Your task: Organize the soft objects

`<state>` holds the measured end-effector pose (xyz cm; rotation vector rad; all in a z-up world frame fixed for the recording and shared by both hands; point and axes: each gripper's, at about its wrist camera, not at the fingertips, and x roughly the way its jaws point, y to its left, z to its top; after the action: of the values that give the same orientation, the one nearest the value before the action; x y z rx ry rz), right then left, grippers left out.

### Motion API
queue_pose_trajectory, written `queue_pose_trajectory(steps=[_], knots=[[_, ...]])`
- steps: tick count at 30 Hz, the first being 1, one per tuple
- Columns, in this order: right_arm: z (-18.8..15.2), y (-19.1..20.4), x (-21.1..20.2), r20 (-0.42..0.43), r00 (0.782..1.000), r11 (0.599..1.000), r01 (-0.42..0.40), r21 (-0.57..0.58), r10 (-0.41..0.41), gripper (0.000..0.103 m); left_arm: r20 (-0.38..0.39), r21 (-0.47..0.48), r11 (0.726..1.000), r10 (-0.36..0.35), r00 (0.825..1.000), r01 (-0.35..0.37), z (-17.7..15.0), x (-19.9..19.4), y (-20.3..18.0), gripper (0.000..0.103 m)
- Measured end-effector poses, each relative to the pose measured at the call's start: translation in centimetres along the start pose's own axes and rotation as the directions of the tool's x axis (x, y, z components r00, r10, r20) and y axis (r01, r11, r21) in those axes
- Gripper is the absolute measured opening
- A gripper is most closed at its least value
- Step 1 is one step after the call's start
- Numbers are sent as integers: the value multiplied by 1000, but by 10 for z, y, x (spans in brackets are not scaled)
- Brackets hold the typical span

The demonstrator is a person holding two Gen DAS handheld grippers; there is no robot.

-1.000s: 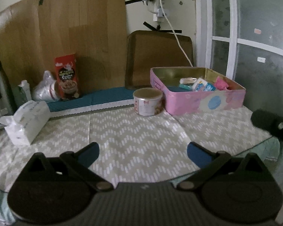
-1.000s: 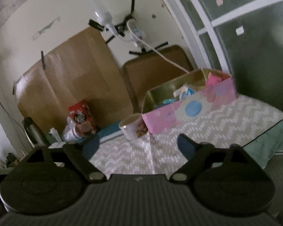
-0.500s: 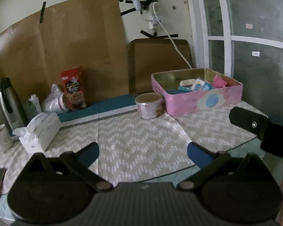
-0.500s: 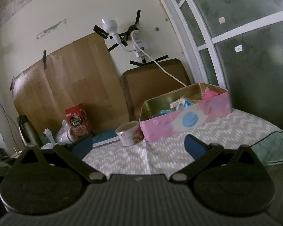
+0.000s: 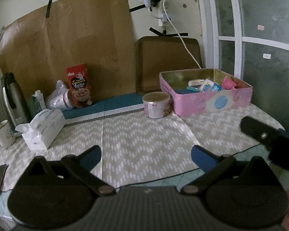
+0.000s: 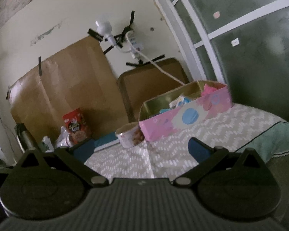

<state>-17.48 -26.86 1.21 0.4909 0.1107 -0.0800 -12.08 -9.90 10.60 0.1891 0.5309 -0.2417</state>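
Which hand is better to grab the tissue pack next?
Probably left. The tissue pack lies on the left side of the table, nearer the open, empty left gripper. The right gripper, also open, faces the pink tin instead.

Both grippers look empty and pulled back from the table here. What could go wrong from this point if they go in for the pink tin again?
1. The small round tub sits right against the pink tin, so the left gripper, jaws wide open, might knock it over.
2. The white cable hangs down behind the tin and could snag.
3. The right gripper is also open, and the two grippers could collide near the tin.
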Motion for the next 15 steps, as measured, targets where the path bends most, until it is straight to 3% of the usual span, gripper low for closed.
queue_pose_trajectory(steps=[6, 15], knots=[[2, -2, -12, 84, 996, 999, 30, 23, -32, 103, 1, -12, 1000, -4, 1000, 4, -1, -1, 3, 103], [2, -2, -11, 71, 997, 1000, 26, 16, -27, 103, 14, 7, 1000, 7, 1000, -7, -3, -1, 1, 103]])
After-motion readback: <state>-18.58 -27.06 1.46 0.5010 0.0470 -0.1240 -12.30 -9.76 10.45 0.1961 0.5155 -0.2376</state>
